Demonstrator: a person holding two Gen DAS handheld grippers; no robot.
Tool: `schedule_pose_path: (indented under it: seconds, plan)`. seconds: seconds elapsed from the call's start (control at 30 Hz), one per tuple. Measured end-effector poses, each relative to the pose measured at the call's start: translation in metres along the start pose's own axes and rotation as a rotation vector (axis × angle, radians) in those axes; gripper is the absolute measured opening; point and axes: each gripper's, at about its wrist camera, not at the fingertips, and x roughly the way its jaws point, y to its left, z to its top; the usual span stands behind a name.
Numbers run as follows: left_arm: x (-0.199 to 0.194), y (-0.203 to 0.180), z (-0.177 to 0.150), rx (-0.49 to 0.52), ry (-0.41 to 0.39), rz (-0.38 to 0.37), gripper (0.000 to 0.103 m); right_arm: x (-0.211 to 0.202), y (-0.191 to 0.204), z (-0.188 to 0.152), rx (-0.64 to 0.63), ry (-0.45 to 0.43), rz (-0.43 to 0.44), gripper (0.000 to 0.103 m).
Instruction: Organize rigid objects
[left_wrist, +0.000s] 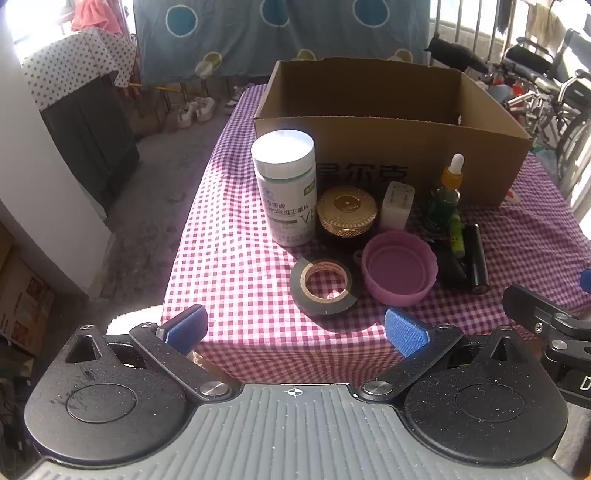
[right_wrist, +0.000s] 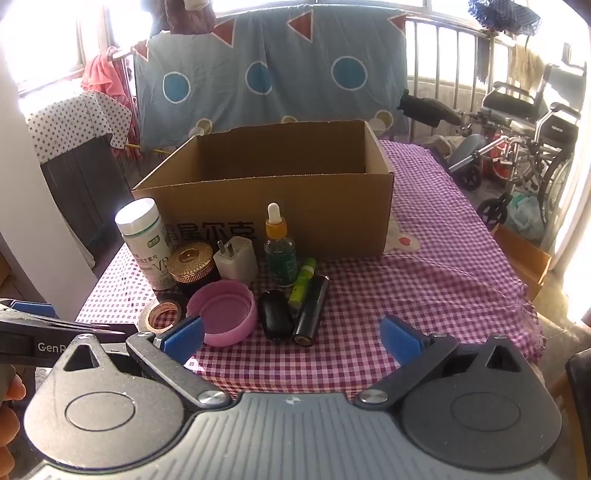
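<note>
On the checked tablecloth (left_wrist: 229, 266) an open cardboard box (left_wrist: 391, 147) (right_wrist: 280, 206) stands behind a cluster of small objects. These include a white pill bottle (left_wrist: 286, 188) (right_wrist: 146, 242), a gold-lidded jar (left_wrist: 347, 210) (right_wrist: 192, 264), a white plug adapter (left_wrist: 397, 206) (right_wrist: 235, 263), a dropper bottle (left_wrist: 445, 195) (right_wrist: 280, 251), a pink lid (left_wrist: 397, 273) (right_wrist: 223, 314), a tape roll (left_wrist: 325, 286) (right_wrist: 162, 314), a green tube (right_wrist: 303, 288) and a black cylinder (right_wrist: 312, 314). My left gripper (left_wrist: 295, 328) hangs open over the table's near edge, short of the tape. My right gripper (right_wrist: 293, 336) is open and empty, just short of the black cylinder.
A black oval case (right_wrist: 275, 314) lies beside the cylinder. The right side of the cloth (right_wrist: 443, 280) is bare and wrinkled. A wheelchair (right_wrist: 524, 140) stands off the table's right, a covered cabinet (left_wrist: 85, 110) off its left, and a blue quilt (right_wrist: 266, 74) hangs behind.
</note>
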Motion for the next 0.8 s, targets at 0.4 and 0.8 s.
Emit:
schedule_pose_path:
  seconds: [0.4,0.8]
  plan:
    - [-0.0007,0.0005,-0.0008,-0.004,-0.004,0.006,0.102,-0.0034,0.0015,0.0002,-0.001,0.000,0.004,0.103]
    - [-0.0001,0.0010,-0.0016,-0.001,-0.003,0.010,0.102,-0.0033,0.0018,0.0007,0.002,0.003,0.007,0.103]
